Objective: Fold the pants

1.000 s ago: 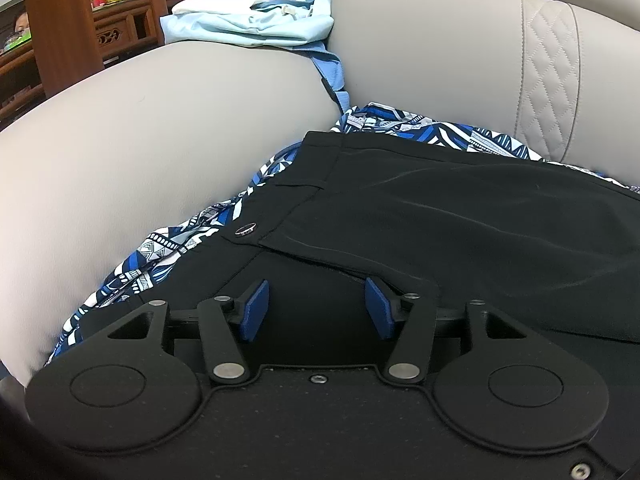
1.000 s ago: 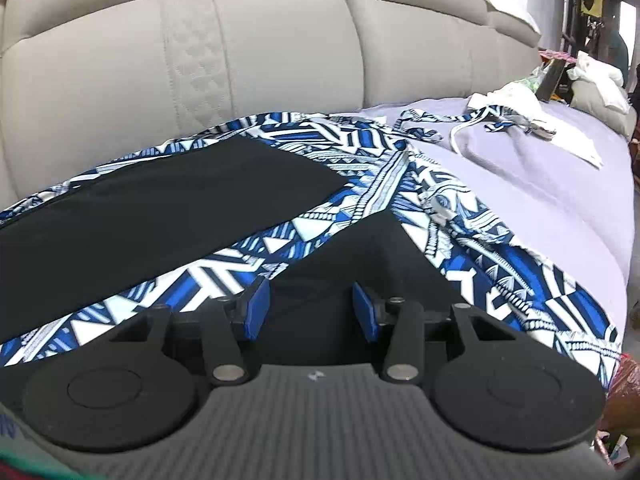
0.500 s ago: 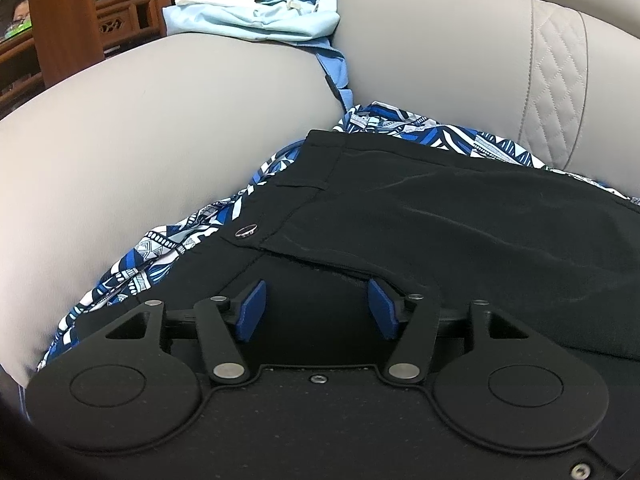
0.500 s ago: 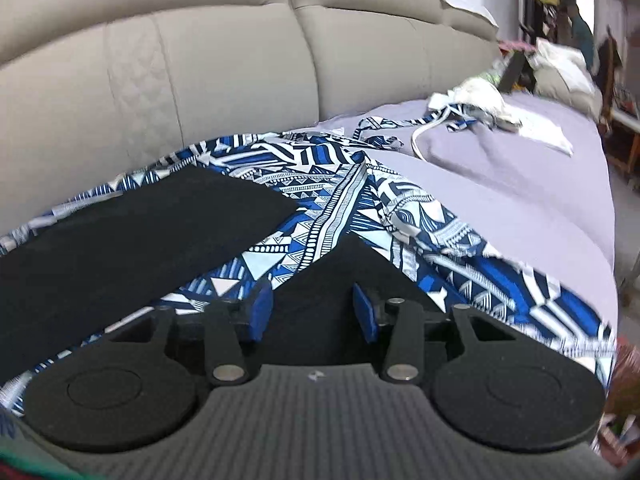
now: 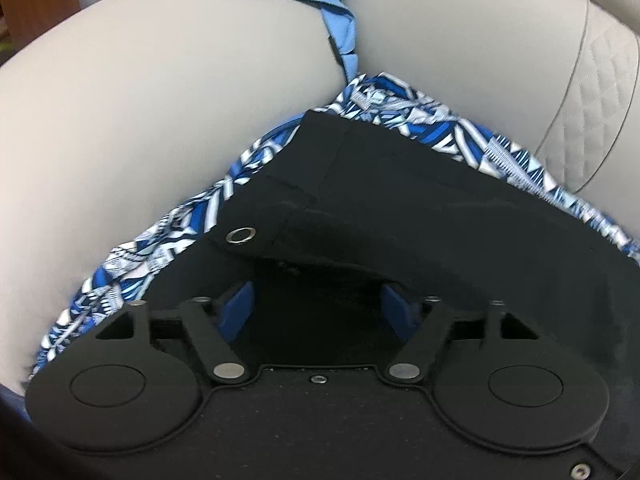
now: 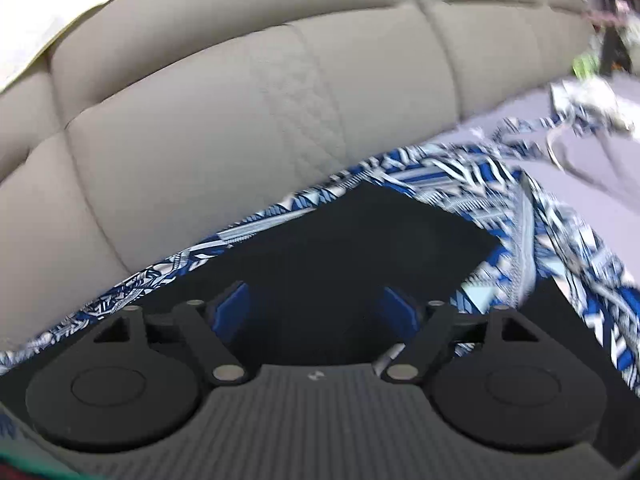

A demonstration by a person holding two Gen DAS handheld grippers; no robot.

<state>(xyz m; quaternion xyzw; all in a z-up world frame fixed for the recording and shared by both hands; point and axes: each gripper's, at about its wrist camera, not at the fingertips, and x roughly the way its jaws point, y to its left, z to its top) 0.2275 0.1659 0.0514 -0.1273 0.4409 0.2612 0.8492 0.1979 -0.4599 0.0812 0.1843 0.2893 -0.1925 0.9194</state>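
The black pants (image 5: 460,216) lie spread on a blue patterned cloth (image 5: 160,248) over the sofa (image 5: 140,100), waistband snap (image 5: 240,235) showing, legs apart; folding looks barely begun. The left hand-held gripper (image 5: 320,310) and right hand-held gripper (image 6: 316,310) both stand wide over the fabric, gripping nothing.

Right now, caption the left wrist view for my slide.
Open left gripper at the waistband of black pants, spread over a patterned blue cloth on a beige sofa.

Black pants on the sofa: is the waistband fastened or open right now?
Open. In the left wrist view the black pants have the snap button flap lifted, unfastened, and a gap under it by the open left gripper.
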